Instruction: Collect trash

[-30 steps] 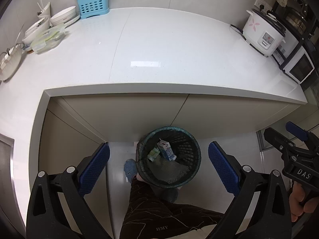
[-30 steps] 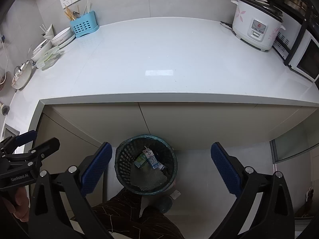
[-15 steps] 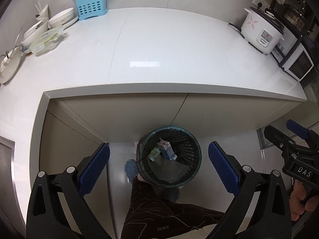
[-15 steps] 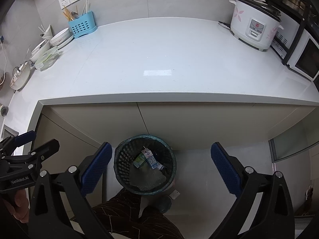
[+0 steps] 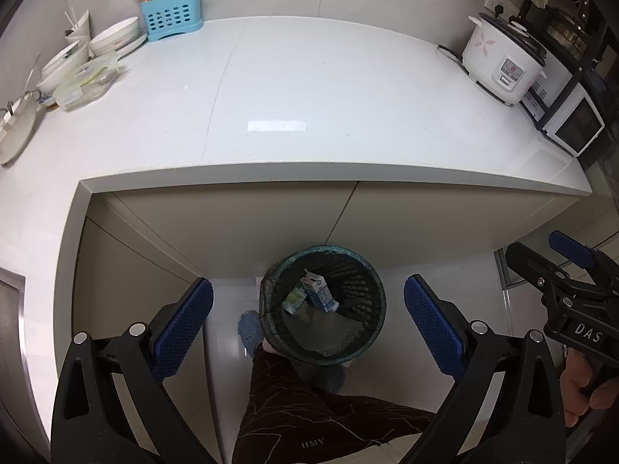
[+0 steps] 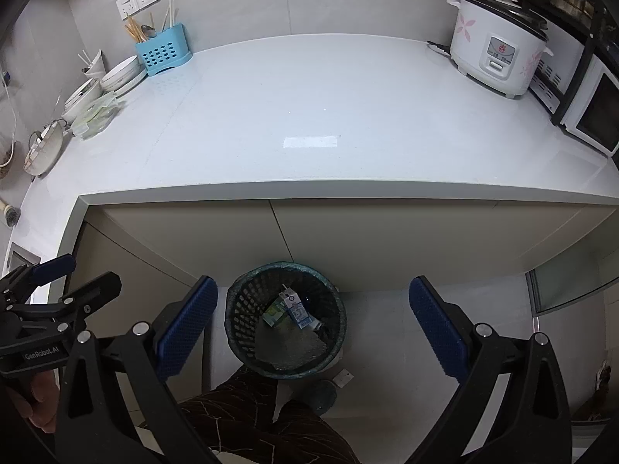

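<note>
The white desk (image 6: 309, 116) carries things only along its edges — a blue cutlery holder (image 6: 163, 54) at the back left, stacked white bowls (image 6: 120, 75) beside it, then clear lidded containers (image 6: 94, 114) and a pot lid (image 6: 42, 147) further along the left side. At the back right stands a white rice cooker (image 6: 499, 54). On the tiled floor (image 6: 387, 348) below — close to the cabinet front — stands a dark mesh trash bin (image 6: 284, 324).
</note>
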`<state>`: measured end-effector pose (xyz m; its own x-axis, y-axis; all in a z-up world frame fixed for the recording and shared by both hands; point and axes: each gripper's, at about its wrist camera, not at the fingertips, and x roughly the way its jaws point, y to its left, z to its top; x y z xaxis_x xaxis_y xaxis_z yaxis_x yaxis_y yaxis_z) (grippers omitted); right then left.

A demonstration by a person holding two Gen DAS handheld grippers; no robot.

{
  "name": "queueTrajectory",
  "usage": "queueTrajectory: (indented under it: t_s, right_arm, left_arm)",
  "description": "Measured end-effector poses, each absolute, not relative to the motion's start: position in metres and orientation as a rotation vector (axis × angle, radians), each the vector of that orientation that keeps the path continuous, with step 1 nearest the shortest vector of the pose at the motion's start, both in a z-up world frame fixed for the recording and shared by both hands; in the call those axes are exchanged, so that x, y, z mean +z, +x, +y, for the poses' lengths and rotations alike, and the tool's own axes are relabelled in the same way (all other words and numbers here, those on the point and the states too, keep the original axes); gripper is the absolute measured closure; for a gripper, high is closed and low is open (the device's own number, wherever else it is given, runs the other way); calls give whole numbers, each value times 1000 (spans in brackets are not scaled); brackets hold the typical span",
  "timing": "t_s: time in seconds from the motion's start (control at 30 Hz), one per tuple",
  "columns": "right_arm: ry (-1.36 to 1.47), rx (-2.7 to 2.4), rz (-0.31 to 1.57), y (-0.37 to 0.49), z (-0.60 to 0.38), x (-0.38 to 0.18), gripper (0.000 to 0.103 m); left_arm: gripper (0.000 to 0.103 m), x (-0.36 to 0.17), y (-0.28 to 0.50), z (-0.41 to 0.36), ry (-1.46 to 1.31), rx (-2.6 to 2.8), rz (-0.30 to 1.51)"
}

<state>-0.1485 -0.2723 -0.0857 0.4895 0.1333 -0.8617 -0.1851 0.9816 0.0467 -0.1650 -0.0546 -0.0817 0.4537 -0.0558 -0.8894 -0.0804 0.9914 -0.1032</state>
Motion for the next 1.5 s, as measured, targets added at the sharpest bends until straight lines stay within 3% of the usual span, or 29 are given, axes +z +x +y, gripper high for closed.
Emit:
queueTrajectory:
  t_s: [1.5]
  right_arm:
    - [-56, 201, 1038, -147, -277, -83, 8]
  left_arm:
    - [6, -79, -165, -58, -143, 12, 1081]
